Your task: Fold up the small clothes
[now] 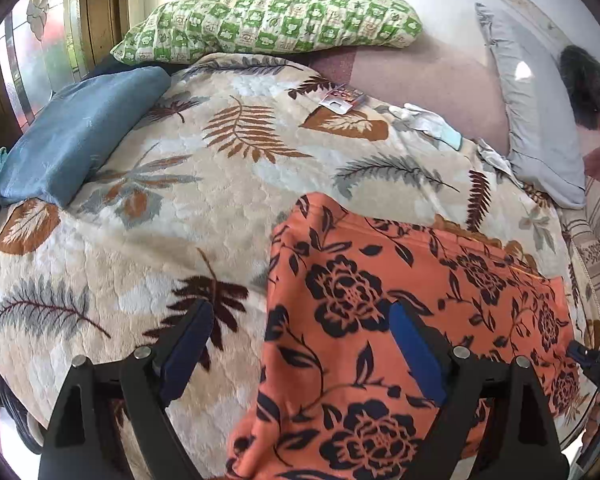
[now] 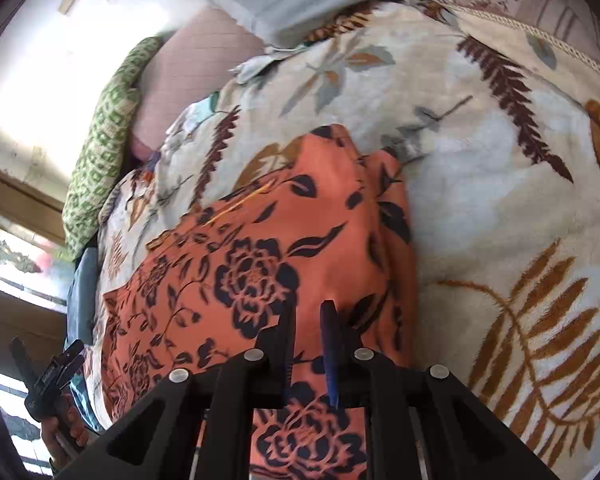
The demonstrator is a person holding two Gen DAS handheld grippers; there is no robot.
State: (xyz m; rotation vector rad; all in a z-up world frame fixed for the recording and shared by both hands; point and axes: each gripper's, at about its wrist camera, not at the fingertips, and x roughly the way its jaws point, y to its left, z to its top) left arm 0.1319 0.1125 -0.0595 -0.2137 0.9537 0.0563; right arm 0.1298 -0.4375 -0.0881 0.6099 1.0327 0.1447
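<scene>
Your left gripper (image 1: 300,320) hovers with its blue-padded fingers (image 1: 416,352) spread wide, one over the orange floral garment (image 1: 380,320), the other over the leaf-print blanket (image 1: 180,208). Your right gripper (image 2: 306,312) points forward over the same garment with fingers nearly together; you cannot tell whether cloth is pinched between them. The garment lies flat on the blanket on the bed. Behind sit a green checked pillow (image 1: 268,20) and blue pillow (image 1: 76,132). Lettering on the other gripper's body reads "DAS"
</scene>
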